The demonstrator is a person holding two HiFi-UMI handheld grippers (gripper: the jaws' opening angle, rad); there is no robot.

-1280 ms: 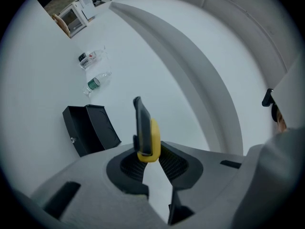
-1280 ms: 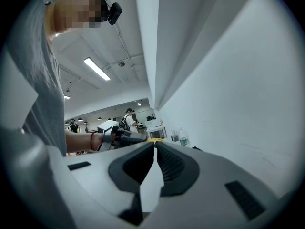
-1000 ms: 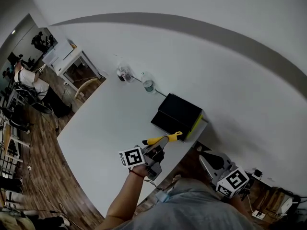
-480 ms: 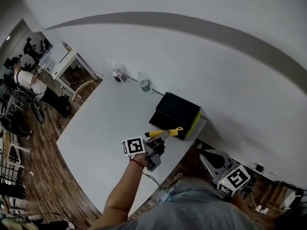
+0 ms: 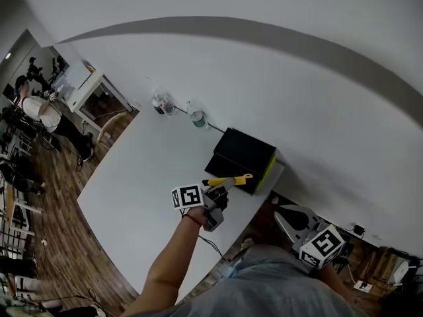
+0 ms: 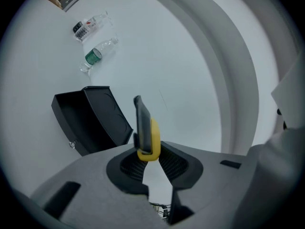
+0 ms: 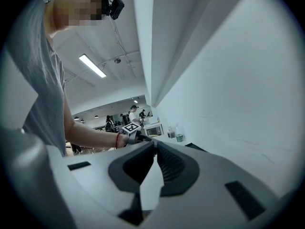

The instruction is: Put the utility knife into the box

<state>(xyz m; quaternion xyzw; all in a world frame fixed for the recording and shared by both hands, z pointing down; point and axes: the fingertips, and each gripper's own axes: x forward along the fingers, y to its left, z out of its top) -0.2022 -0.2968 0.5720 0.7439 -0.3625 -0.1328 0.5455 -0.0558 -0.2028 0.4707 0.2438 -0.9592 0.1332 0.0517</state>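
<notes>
The left gripper point(image 6: 147, 152) has its jaws clamped on the yellow end of the utility knife point(image 6: 144, 125). The dark body of the knife sticks out ahead of the jaws and sits above the table, touching nothing else. Ahead of this gripper and to its left, the black box point(image 6: 76, 120) stands open, its lid point(image 6: 108, 116) raised along the side of the opening nearest the knife. The knife is just beside the lid's edge and outside the opening.

In the head view the box point(image 5: 243, 152) sits close to the table's point(image 5: 142, 177) near edge, by a corner. The left gripper point(image 5: 221, 190) hovers over the strip of table between the box and that edge. Bare tabletop stretches wide to this gripper's left. Farther ahead, beyond the box, two bottles point(image 6: 91, 25) point(image 6: 97, 55) lie on the table by the wall.

The right gripper point(image 7: 153, 146) has its jaws pressed together on nothing. It hangs off the table, below the edge and well apart from the box point(image 7: 196, 148), with the wall close on its right.
</notes>
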